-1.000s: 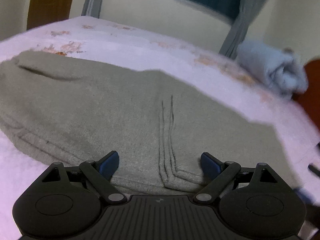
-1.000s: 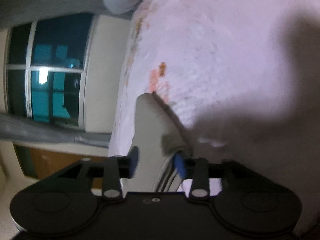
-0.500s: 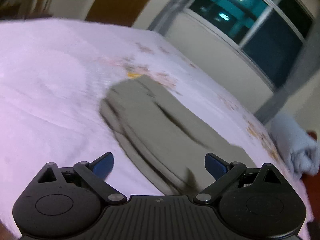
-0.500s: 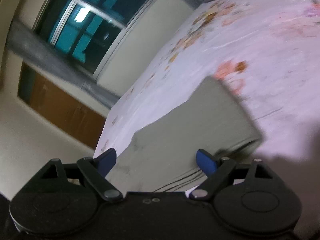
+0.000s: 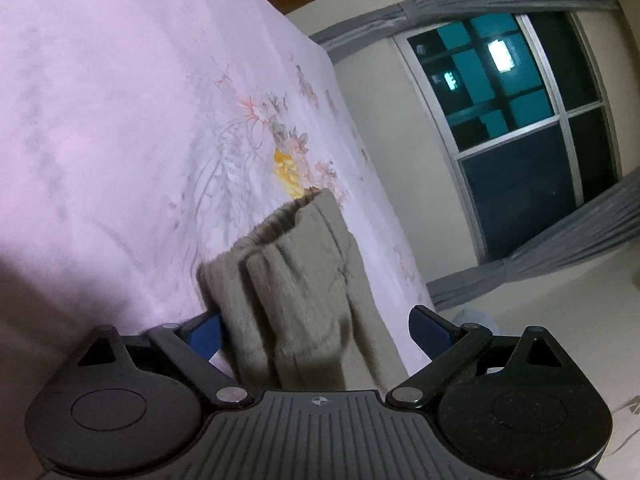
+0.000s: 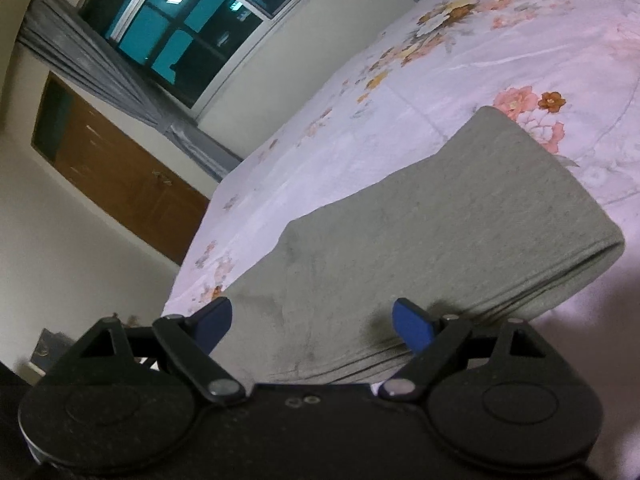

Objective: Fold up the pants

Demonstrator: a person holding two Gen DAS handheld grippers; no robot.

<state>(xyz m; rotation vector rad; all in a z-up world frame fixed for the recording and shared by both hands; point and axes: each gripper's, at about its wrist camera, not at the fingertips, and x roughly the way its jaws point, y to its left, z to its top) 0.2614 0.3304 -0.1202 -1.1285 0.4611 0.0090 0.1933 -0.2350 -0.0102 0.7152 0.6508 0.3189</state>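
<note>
Folded pants (image 6: 432, 240) on bedsheet (image 6: 420, 92); both claws spread.

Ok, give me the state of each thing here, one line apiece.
pants: folded into a layered stack, lying on the bed.
left gripper: open, ribbed end of the pants between its fingers.
right gripper: open, over the pants.
bedsheet: spread flat.
curtains: drawn aside.

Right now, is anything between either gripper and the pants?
Nothing visible. The grey pants lie folded on the floral bedsheet, directly ahead of the open right gripper. The open left gripper already straddles their cuff end.
</note>
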